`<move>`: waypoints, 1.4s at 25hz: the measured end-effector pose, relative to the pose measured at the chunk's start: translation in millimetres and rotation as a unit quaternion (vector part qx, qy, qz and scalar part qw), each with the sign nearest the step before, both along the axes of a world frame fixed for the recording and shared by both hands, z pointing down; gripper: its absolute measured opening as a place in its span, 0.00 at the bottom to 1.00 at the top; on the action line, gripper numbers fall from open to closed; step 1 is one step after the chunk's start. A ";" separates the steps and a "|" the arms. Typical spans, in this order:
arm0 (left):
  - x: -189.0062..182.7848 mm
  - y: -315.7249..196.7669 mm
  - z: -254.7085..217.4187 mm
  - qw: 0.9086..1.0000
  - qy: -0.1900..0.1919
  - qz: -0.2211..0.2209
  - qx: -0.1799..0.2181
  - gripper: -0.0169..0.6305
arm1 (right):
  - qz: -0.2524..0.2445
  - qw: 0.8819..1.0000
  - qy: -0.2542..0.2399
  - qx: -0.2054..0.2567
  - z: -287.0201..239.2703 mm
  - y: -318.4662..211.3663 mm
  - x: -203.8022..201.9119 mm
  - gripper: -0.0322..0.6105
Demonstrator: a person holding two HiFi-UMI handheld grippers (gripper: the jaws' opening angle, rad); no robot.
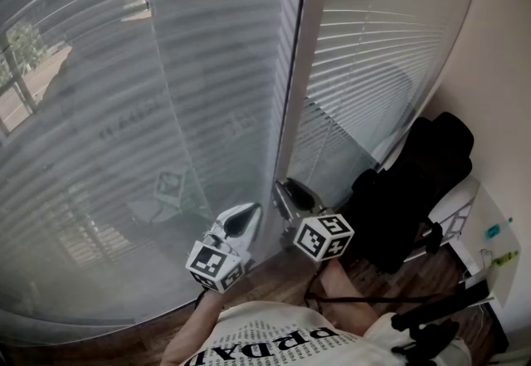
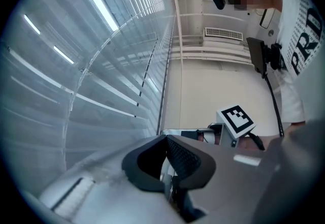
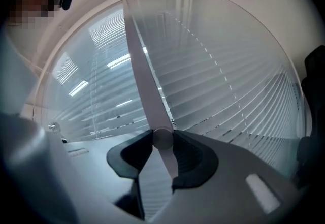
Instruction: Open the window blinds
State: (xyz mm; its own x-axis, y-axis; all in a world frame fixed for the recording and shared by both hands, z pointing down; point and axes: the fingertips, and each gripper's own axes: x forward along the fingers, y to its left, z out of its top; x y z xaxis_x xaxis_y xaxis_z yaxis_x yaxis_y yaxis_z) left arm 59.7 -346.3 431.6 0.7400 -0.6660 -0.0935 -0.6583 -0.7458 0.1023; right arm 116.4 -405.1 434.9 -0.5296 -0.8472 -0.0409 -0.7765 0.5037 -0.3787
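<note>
Two slatted white blinds cover the window, a wide one on the left and a narrower one on the right, their slats tilted nearly flat. A pale tilt wand hangs between them along the window post. My right gripper points level at the post and is shut on the wand, which crosses between its dark pads. My left gripper sits just left of it, close to the wide blind, with its jaws together. I cannot make out anything between them.
A black chair or bag stands against the right blind, close to my right gripper. White furniture with papers is at the far right by the wall. Wooden floor shows below the window.
</note>
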 end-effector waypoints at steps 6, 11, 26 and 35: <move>2.3 2.4 -1.1 1.000 0.004 0.004 0.001 0.02 | 0.000 1.000 0.014 0.007 0.1 1.5 0.0 0.26; -0.3 1.6 -2.8 1.000 0.004 0.001 0.001 0.02 | 0.006 0.980 0.179 0.089 -8.5 9.3 0.3 0.27; 1.1 3.1 -0.6 1.000 0.007 0.004 0.004 0.02 | 0.017 0.883 0.426 0.197 -4.7 12.1 -15.8 0.26; -3.6 2.6 -0.9 1.000 0.002 -0.005 0.001 0.02 | 0.008 0.925 0.346 0.155 -6.4 10.2 -12.3 0.26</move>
